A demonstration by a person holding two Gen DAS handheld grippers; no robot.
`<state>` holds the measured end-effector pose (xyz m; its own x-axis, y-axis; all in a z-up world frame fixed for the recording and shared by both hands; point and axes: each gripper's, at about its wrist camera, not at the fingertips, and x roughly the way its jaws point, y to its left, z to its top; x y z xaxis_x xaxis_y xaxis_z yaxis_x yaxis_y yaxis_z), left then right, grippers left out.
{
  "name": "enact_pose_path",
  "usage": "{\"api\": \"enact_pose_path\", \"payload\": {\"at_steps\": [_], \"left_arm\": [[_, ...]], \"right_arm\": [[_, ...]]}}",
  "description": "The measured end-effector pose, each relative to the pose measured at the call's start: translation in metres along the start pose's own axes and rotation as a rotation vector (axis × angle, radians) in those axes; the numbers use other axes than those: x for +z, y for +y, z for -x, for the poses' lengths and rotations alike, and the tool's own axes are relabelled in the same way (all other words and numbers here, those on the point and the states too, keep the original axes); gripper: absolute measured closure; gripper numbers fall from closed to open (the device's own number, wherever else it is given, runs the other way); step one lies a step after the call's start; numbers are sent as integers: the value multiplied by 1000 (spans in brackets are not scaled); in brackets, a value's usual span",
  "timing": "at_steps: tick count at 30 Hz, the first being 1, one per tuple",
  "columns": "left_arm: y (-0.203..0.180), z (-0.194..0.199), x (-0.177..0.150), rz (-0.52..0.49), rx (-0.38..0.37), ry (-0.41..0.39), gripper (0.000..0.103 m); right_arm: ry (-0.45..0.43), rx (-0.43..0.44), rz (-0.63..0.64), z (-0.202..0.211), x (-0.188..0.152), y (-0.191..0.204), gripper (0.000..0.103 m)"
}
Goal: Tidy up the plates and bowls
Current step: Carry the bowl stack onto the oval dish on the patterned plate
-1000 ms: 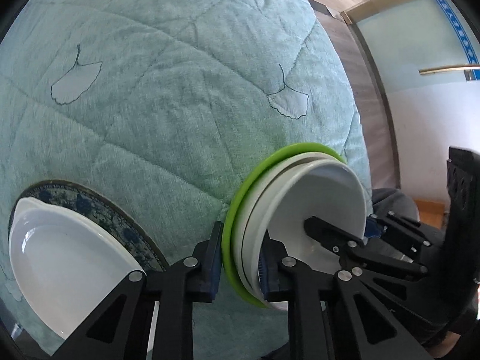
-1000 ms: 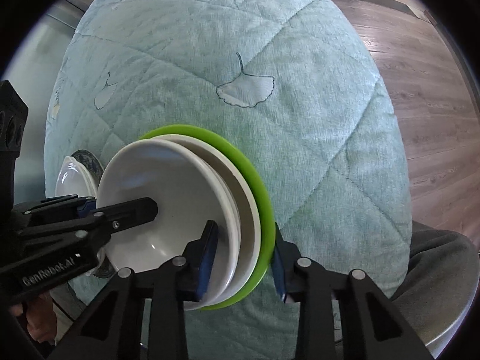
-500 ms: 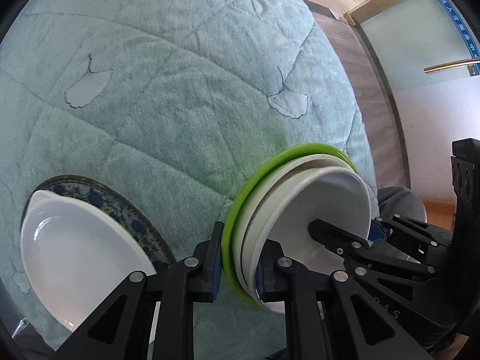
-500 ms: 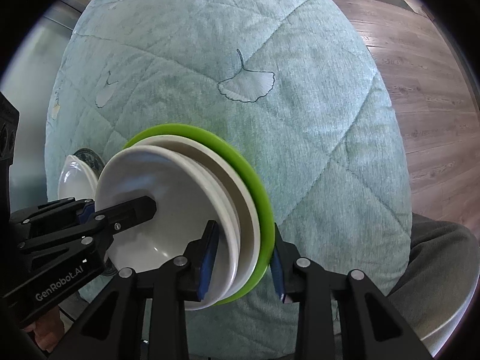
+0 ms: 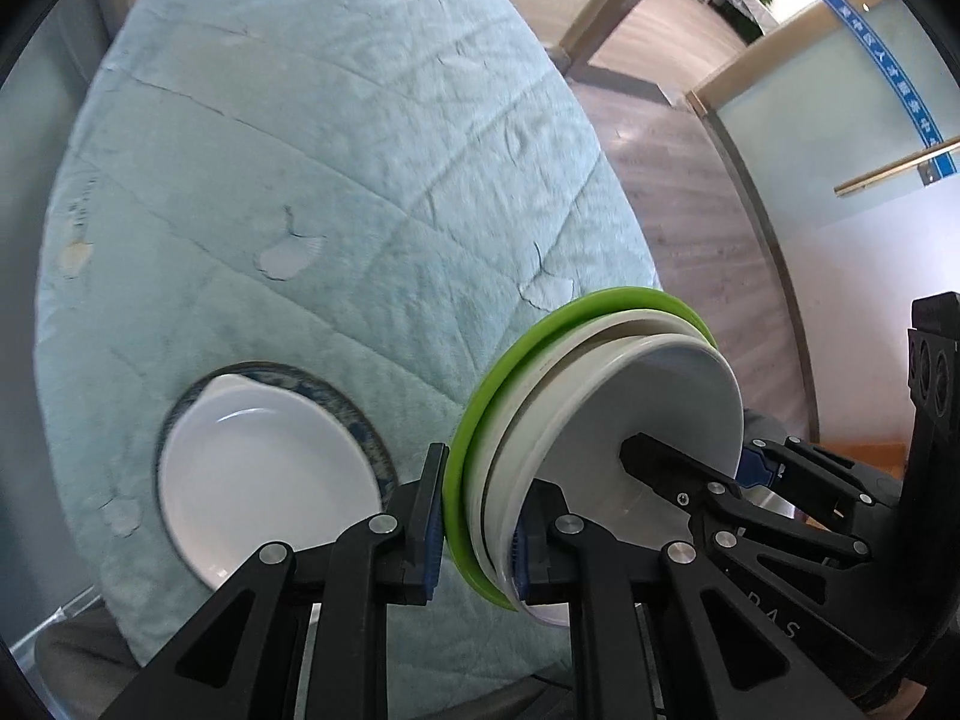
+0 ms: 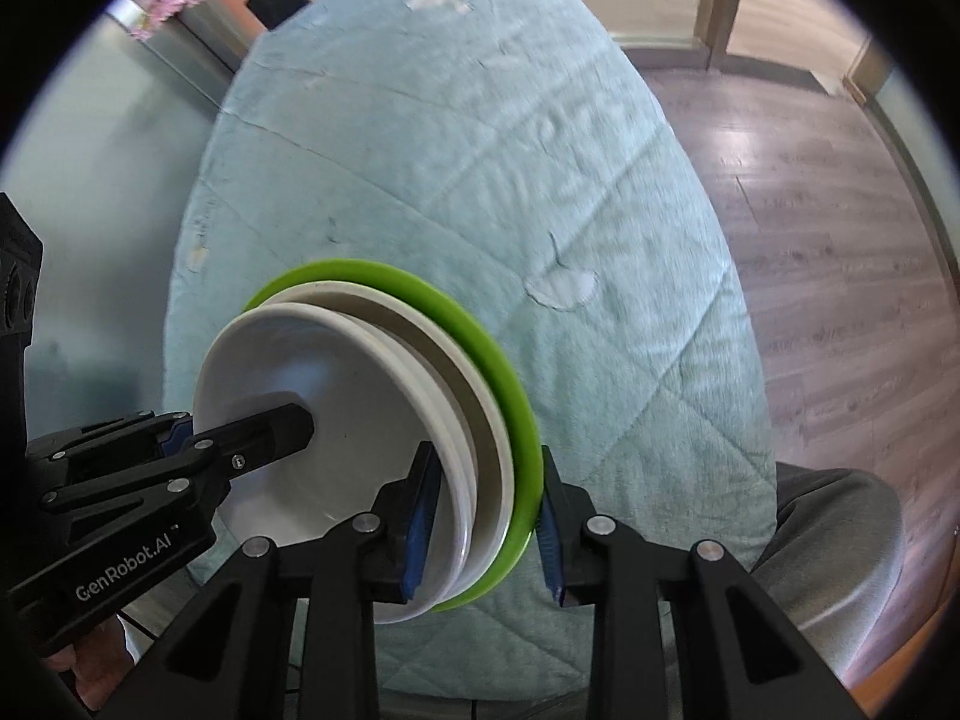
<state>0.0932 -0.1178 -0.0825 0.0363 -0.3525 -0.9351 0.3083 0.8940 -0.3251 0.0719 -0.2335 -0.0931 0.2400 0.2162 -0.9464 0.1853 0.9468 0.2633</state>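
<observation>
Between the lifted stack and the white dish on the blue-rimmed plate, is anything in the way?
Nothing but bare quilted cloth. In the left wrist view, only cloth and the left gripper's own finger separate the stack from the white dish.

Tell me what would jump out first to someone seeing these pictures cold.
A stack of dishes, lime-green plate outermost with white ones nested inside, is clamped at opposite rims by the left hand-held gripper and the right hand-held gripper. Left of it, a white dish rests on a blue-patterned plate on the pale teal quilt.
</observation>
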Motion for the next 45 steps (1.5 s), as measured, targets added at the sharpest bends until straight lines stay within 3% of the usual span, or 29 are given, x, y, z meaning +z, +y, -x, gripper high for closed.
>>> {"api": "enact_pose_path", "payload": {"at_steps": [9,17,30,38,45], "left_arm": [[36,57,-30,73,13,-57,89],[87,68,-56,155,14,-48,89],[161,12,-67,256,32,44,89],[179,-27,-60,279,37,95,89],[186,-35,-55,301,38,97,89]], "right_arm": [[-34,27,61,27,-8,50,75],[5,33,130,14,-19,96,75],[140,61,113,-67,-26,133,75],[205,73,51,-110,-20,124,75],[198,82,29,-119,-17,123,75]]}}
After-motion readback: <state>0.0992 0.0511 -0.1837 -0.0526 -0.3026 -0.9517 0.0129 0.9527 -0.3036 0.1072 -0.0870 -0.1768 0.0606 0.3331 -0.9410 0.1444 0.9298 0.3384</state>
